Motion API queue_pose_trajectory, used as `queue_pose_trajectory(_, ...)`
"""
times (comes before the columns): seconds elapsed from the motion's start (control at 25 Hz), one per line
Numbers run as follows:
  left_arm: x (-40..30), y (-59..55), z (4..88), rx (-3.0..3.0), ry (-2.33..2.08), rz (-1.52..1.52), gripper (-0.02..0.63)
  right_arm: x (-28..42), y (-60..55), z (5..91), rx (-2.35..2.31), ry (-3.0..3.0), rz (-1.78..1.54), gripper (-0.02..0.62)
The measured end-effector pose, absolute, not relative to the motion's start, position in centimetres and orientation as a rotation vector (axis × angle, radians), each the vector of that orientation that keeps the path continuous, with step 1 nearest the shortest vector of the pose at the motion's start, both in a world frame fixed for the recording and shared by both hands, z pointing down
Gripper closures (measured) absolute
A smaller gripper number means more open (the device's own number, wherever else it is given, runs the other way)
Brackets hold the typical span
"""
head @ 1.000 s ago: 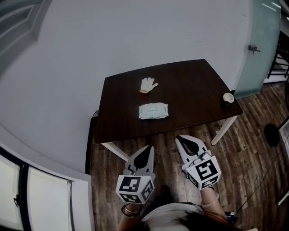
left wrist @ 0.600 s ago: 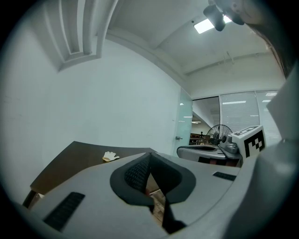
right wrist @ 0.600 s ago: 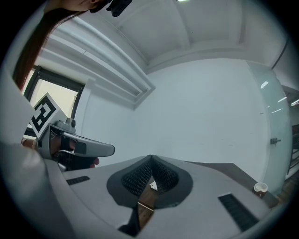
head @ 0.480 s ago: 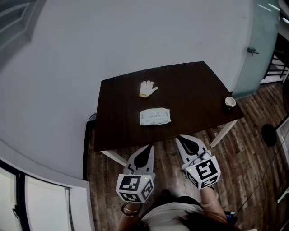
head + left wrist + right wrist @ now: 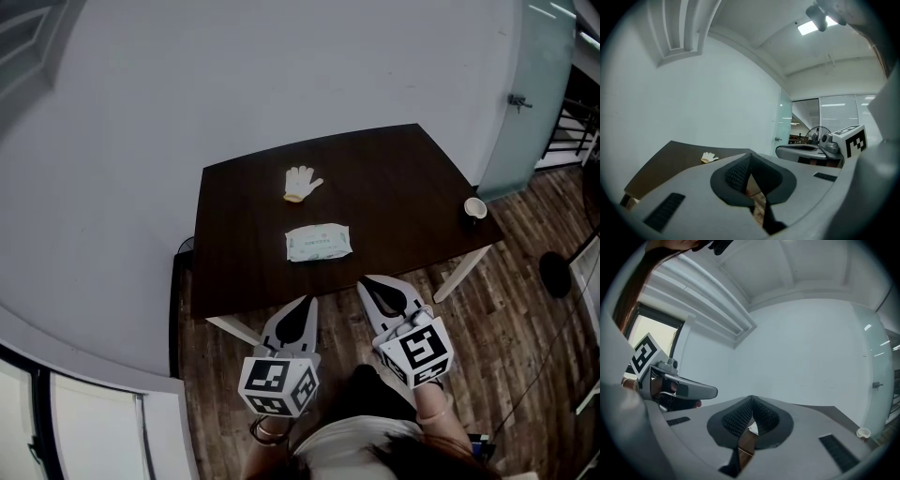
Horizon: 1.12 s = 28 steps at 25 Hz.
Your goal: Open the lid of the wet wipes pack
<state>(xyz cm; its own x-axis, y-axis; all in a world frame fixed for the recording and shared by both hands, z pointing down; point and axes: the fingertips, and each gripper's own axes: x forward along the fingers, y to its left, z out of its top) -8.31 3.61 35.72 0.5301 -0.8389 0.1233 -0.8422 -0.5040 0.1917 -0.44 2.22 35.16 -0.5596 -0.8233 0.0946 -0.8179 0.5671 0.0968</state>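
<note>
we are reading this as the reach-in step. the wet wipes pack (image 5: 319, 242) is lying flat on the dark worktop (image 5: 403, 173) and nothing is touching it yet. the lid is too small to make out from here, so we are not calling which way it hinges.

both tools are hanging on the near side of the pack, off the worktop edge and over the wood floor (image 5: 525, 328). the left hand-held gripper (image 5: 305, 311) is sitting near-left of the pack and the right hand-held gripper (image 5: 373, 289) near-right of it. both are pointing roughly toward the pack and are well apart from it.

to do this well, we are thinking:
- come in low over the pack and part one tool's jaws before arriving
- pin the pack body flat with one tool so it is not sliding
- work the other tip under the lid's free edge and lift away from the hinge
- press lightly, since the pack is probably soft and buckling under a hard pinch

in each gripper view the jaw tips are meeting and the pads are together. nothing is sitting between them, so both are empty.

a glove (image 5: 301, 182) is lying just beyond the pack. a cup (image 5: 474, 207) is standing well to the right of the pack, near the worktop corner. neither is looking like an obstacle.
</note>
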Motion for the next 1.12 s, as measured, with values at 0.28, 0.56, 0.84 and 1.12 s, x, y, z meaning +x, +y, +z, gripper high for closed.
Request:
queue_pose_trajectory(0.28, -7.3, 1.5, 36.0, 2.551, -1.407, 0.025, 0.588, -0.2, -0.2, 35.3, 1.386, -2.671, -0.075, 0.594)
queue_pose_trajectory(0.56, -7.0, -2.3, 36.4, 2.535, -1.431, 0.022, 0.588, 0.5, -4.5, 35.8, 1.373, -2.681, -0.074, 0.594)
queue_pose_trajectory(0.84, -6.8, -6.2, 37.3, 2.499, -1.457, 0.031, 0.588, 0.6, -8.7, 36.7, 1.33, -2.687, -0.043, 0.594)
queue_pose_trajectory(1.12, -6.9, -9.9, 38.7, 2.468, -1.486, 0.056, 0.588, 0.3, -12.5, 37.6, 1.274, -2.694, -0.033, 0.594)
